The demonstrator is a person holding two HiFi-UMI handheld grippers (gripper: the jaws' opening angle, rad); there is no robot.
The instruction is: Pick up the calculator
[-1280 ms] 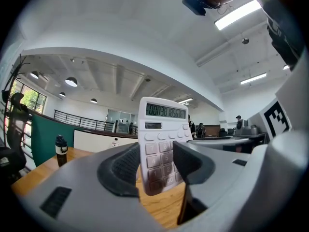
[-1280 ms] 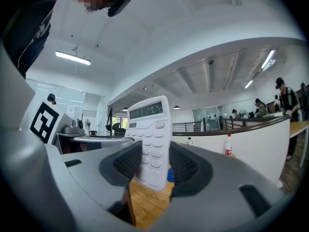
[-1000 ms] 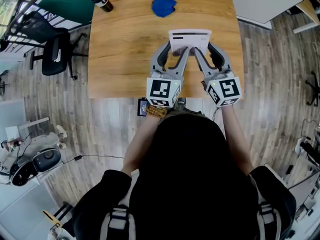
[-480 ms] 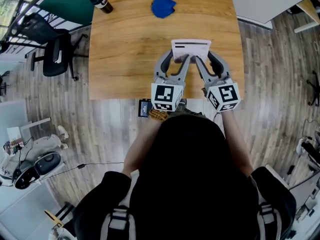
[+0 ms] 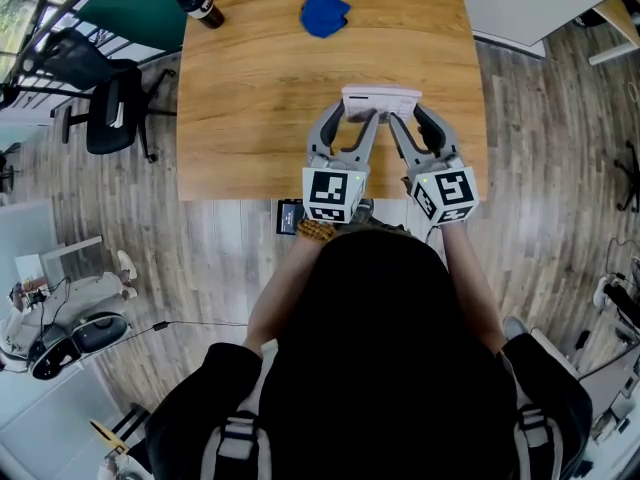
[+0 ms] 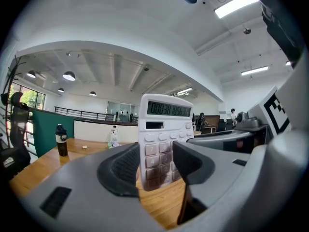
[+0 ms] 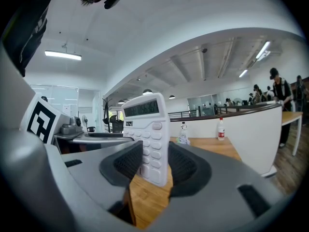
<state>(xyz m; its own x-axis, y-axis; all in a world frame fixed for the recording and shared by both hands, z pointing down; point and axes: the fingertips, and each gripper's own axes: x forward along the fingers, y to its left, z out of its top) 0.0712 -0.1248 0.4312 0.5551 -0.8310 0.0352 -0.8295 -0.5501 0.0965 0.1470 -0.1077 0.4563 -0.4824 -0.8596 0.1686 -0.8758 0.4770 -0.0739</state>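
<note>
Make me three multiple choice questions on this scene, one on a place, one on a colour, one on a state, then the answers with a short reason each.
1. Where does the blue cloth lie?
A. on the far part of the table, beyond the calculator
B. on the floor
C. under the calculator

2. What colour is the calculator's case?
A. black
B. white
C. green

3. How is the calculator held?
A. flat, untouched
B. upright, by one gripper
C. upright, by both grippers

Answers:
1 A, it lies near the far edge in the head view.
2 B, both gripper views show a white case.
3 C, the left gripper and the right gripper each have their jaws closed on it.
</note>
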